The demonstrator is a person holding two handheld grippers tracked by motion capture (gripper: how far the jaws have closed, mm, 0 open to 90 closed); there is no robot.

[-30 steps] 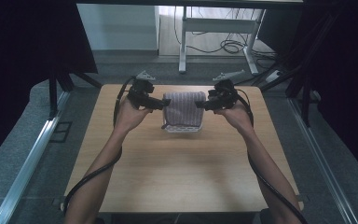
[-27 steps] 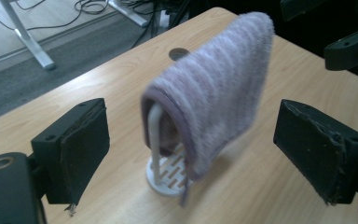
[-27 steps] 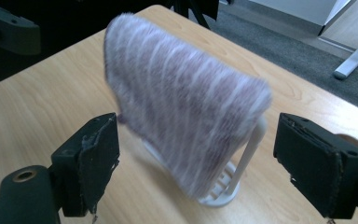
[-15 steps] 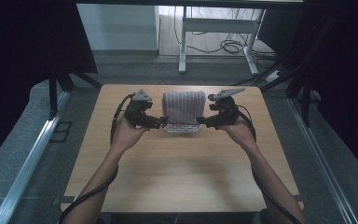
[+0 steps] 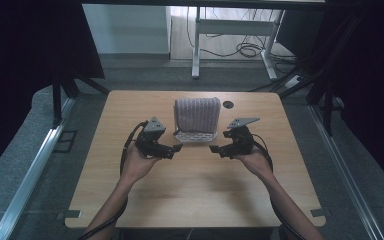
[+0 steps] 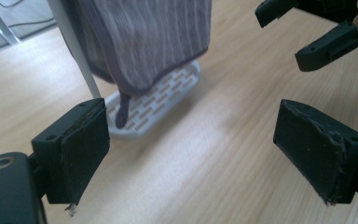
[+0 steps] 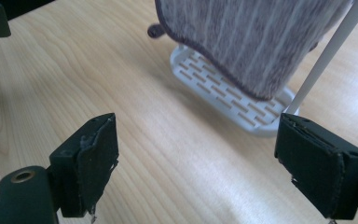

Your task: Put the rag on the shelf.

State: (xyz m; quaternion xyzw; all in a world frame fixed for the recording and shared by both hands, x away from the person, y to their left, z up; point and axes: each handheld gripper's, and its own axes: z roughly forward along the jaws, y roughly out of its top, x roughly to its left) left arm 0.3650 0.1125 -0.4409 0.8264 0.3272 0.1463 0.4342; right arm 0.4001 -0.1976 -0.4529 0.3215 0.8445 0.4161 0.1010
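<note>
Both tools are now drawing back toward the person, away from the towel (image 5: 197,114), which a second ago they were gripping at its side edges. The left tool (image 5: 176,148) and right tool (image 5: 214,148) are released, jaws spread wide and empty. The towel is hanging draped over the white rack (image 5: 195,136) at twelve o'clock from the tools, on the table (image 5: 195,195). The hanging step is looking finished.

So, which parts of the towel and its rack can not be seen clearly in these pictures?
- Rack top bar: covered by the towel in the high view.
- Towel's upper part: cut off by the top edge in both gripper views.
- White base: its far side is hidden behind the towel in the right gripper view.
</note>
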